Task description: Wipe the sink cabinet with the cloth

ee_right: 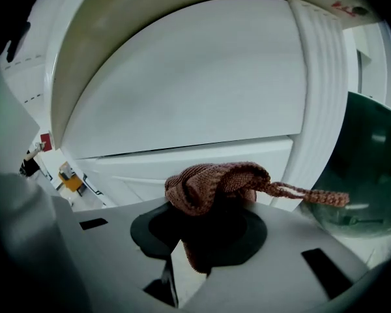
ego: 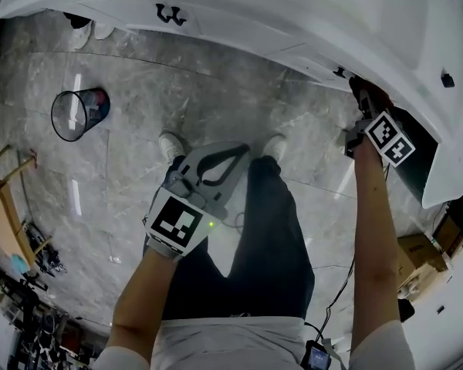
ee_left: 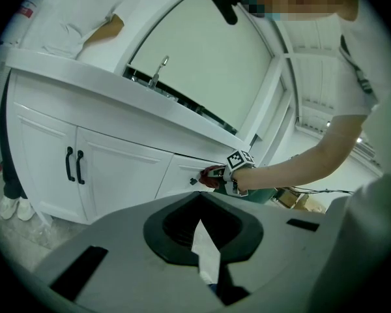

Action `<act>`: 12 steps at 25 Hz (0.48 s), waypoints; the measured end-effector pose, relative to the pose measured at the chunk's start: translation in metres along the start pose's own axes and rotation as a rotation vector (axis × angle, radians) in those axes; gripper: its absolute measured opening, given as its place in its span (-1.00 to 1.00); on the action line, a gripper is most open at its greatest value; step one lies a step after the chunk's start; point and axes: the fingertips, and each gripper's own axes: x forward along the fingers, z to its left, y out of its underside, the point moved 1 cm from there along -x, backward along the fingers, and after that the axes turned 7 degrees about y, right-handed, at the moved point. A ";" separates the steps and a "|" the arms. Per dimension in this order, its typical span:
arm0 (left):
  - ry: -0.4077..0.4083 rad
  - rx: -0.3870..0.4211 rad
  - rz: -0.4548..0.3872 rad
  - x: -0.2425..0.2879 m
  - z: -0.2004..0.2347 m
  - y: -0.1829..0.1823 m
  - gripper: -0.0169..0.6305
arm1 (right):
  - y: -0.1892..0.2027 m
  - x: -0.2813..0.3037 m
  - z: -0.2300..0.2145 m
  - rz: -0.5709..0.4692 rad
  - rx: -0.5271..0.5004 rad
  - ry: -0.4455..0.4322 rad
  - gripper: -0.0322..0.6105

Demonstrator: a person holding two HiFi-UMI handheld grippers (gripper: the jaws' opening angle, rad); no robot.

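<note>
The white sink cabinet point(ego: 293, 21) runs along the top and right of the head view. My right gripper point(ego: 363, 112) is up against its front, shut on a bunched reddish-brown knitted cloth point(ego: 368, 95). In the right gripper view the cloth point(ee_right: 215, 184) fills the jaws and presses on a white drawer front point(ee_right: 195, 158), with a cord loop trailing right. My left gripper point(ego: 230, 160) hangs over the floor, away from the cabinet, its jaws together and holding nothing. From the left gripper view, the cloth point(ee_left: 210, 173) sits beside a small black knob, right of the double doors point(ee_left: 117, 162).
A wire wastebasket point(ego: 79, 112) stands on the marble floor at left. A dark green object point(ego: 413, 156) sits right of the cabinet, and a cardboard box point(ego: 417, 257) lies beyond it. Another person in white point(ee_left: 65, 18) stands by the counter. A tap point(ee_left: 158, 70) rises above the sink.
</note>
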 end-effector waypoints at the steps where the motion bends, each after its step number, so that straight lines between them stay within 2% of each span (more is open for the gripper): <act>1: -0.001 0.004 0.000 -0.004 0.003 0.001 -0.91 | 0.000 0.001 0.005 0.000 0.001 0.001 -0.60; 8: -0.006 0.014 -0.004 -0.025 0.016 0.005 -0.91 | 0.003 0.005 0.047 0.009 -0.006 -0.018 -0.60; 12: -0.009 -0.006 -0.017 -0.035 0.023 0.007 -0.91 | 0.004 0.009 0.069 0.016 -0.032 -0.037 -0.60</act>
